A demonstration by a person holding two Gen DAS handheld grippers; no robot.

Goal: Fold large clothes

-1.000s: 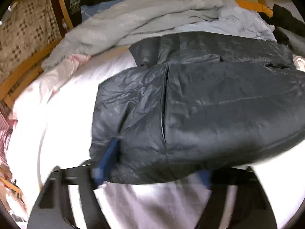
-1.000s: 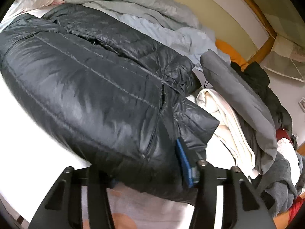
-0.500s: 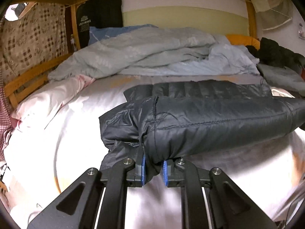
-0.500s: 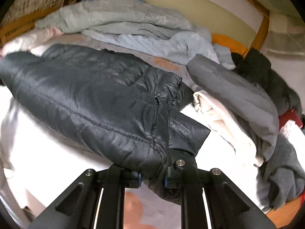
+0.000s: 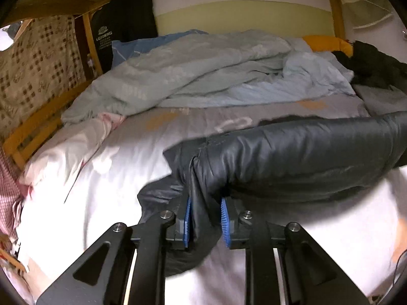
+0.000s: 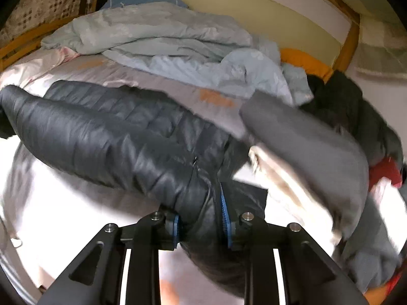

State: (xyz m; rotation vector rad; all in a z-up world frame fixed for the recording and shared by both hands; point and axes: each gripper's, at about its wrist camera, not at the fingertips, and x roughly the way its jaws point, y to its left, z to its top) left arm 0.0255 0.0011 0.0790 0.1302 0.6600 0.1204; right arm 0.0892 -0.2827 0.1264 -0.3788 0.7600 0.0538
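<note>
Pointing downward over the bed [image 5: 106,183], both grippers pinch the black puffer jacket [image 5: 292,157], which hangs lifted between them above the white sheet. The left gripper [image 5: 205,219] clamps one bunched end between its blue pads, jaws easing apart; the right gripper [image 6: 201,225] grips the other end likewise, beside a pile of clothes [image 6: 318,152]
</note>
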